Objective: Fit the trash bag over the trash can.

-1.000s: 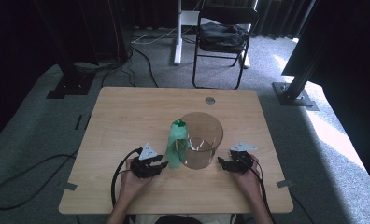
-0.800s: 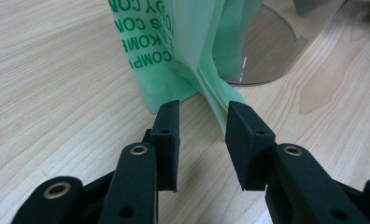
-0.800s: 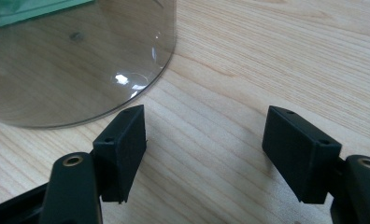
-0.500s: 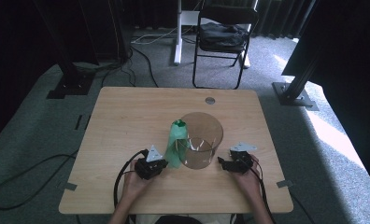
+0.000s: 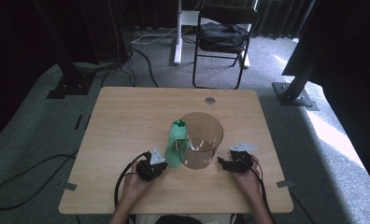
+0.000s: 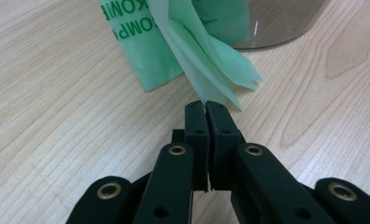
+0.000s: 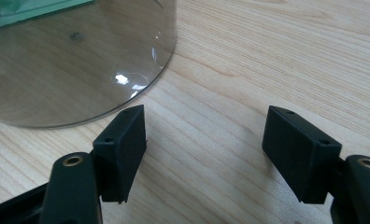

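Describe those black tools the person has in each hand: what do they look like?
Each is a hand-held gripper: the left hand-held gripper and the right hand-held gripper are matte black, with two blocky flat-faced jaws on hinged arms fastened by brass-coloured rivets. In the high view each carries a grey three-cornered plate on top and trails a black cable back toward the person. The forearms are bare; no sleeves show.

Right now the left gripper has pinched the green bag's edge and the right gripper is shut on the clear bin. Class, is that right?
Not quite. The right gripper is open: in the right gripper view its jaws stand wide apart over bare table, beside the clear bin, not on it. The left gripper does pinch the green bag.
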The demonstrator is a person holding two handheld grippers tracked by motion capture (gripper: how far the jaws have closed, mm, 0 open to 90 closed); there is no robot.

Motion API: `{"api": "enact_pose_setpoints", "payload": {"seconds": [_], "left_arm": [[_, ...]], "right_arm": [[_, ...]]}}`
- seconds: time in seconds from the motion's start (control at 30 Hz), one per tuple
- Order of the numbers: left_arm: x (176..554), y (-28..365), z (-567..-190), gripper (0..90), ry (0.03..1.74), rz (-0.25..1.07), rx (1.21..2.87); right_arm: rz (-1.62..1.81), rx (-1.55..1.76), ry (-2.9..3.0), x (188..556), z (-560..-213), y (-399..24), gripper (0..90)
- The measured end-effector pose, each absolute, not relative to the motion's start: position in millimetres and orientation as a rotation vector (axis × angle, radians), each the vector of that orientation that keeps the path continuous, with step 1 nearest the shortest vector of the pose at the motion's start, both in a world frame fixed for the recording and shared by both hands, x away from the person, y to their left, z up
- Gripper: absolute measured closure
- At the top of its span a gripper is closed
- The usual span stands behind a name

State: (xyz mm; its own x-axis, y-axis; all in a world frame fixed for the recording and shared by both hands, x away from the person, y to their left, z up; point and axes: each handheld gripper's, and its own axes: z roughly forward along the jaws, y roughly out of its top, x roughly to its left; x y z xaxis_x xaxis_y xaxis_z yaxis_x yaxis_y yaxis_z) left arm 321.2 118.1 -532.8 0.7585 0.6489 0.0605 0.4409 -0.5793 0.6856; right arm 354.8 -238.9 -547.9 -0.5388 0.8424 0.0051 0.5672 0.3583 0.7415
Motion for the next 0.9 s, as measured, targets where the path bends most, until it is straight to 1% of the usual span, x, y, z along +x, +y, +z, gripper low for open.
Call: {"api": "enact_pose_setpoints", "payload": {"seconds": [0.07, 0.13, 0.2, 0.23, 0.33, 0.5, 0.7, 0.9], "left_arm": [[321.5, 118.3, -531.9, 87.1, 0.812, 0.394, 2.266], [321.8, 118.2, -531.2, 83.6, 0.816, 0.381, 2.242], [322.4, 117.6, -531.0, 82.9, 0.814, 0.384, 2.246], [323.0, 116.9, -531.5, 83.4, 0.817, 0.395, 2.254], [324.2, 116.1, -532.6, 90.0, 0.831, 0.436, 2.262], [324.3, 123.8, -520.1, 90.0, 0.846, 0.501, 2.204], [323.9, 137.7, -496.7, 90.0, 0.826, 0.539, 2.129], [323.1, 145.1, -469.1, 90.0, 0.777, 0.589, 2.083]], "right_arm": [[1.002, 1.234, 2.249, 354.8, -547.9, -238.9, 29.8], [1.002, 1.234, 2.249, 354.8, -547.9, -238.9, 29.8], [1.002, 1.234, 2.249, 354.8, -547.9, -238.9, 29.8], [1.002, 1.234, 2.249, 354.8, -547.9, -238.9, 29.8], [1.001, 1.234, 2.249, 354.8, -547.9, -238.9, 29.8], [1.001, 1.234, 2.248, 354.8, -547.9, -238.9, 29.8], [1.003, 1.233, 2.250, 354.6, -547.8, -238.9, 30.6], [1.012, 1.245, 2.250, 354.2, -545.7, -240.1, 44.0]]}}
